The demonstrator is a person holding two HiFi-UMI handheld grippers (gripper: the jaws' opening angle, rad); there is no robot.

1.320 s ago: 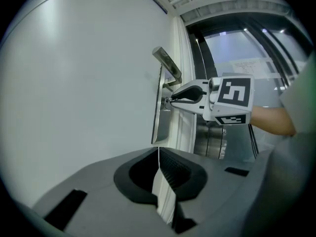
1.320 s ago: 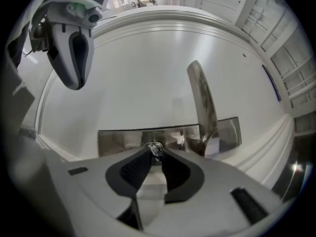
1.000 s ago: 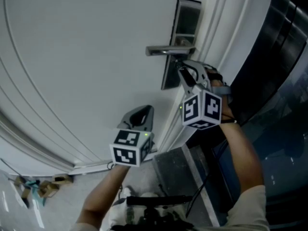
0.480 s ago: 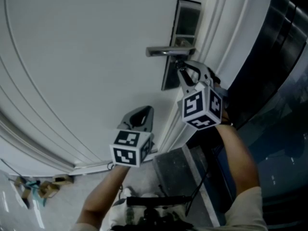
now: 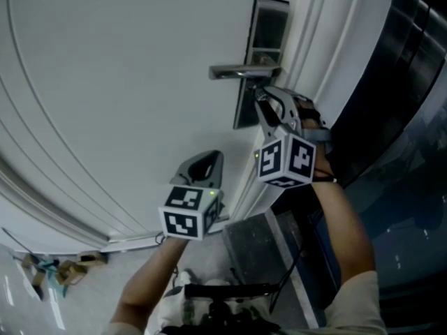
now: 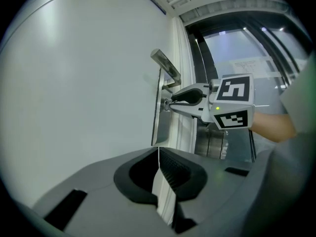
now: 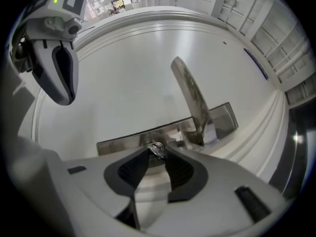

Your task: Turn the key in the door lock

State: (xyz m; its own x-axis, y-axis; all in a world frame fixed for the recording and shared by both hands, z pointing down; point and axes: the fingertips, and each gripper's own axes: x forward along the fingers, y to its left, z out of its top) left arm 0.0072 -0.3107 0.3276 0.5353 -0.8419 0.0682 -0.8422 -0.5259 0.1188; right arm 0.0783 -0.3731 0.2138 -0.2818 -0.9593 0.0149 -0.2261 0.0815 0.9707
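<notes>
R gripper [image 7: 157, 156] — jaws opening — w/ key [image 7: 157, 147] between

— We see a white door [image 7: 123, 73], with silvery handle [image 7: 190, 95], plate [image 7: 222, 117] and key [image 7: 156, 148].
— Yes, and we find black-and-white square markers on the left cube [image 5: 190, 213] and the right cube [image 5: 286, 160], each with a green light.
</notes>
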